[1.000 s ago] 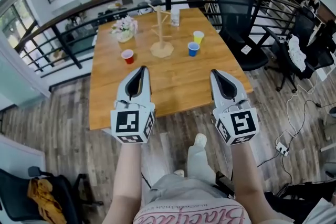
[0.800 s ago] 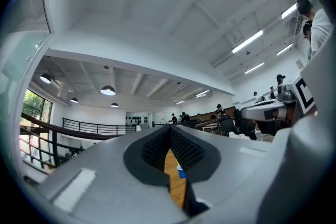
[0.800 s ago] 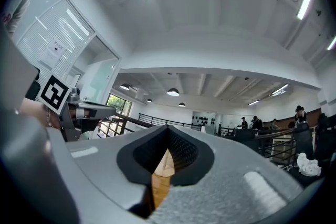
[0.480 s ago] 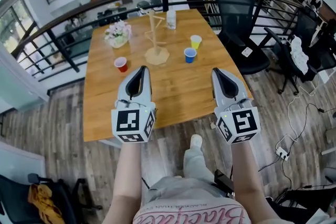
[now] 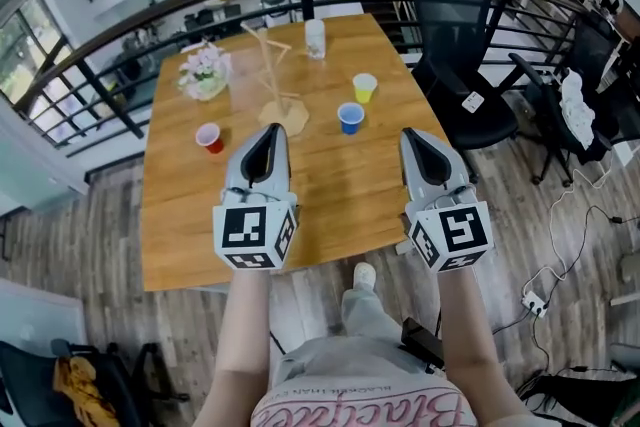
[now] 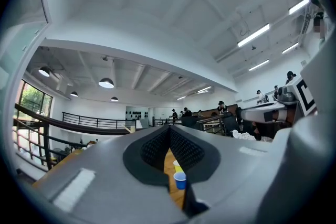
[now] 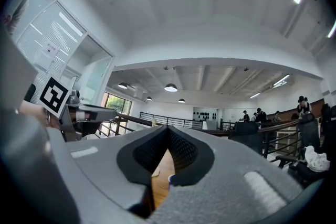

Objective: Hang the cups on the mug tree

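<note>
left gripper and right gripper hung short of the mug tree, fingers closed on nothing; blue cup and yellow cup stood right of it, red cup left.

Lighting bright and even. Sources: ceiling strip lights, round lamps, and daylight through a window. Shadows on the table are faint. Heavy fisheye bending at all edges. Both gripper views have dark corners and a soft near foreground.
</note>
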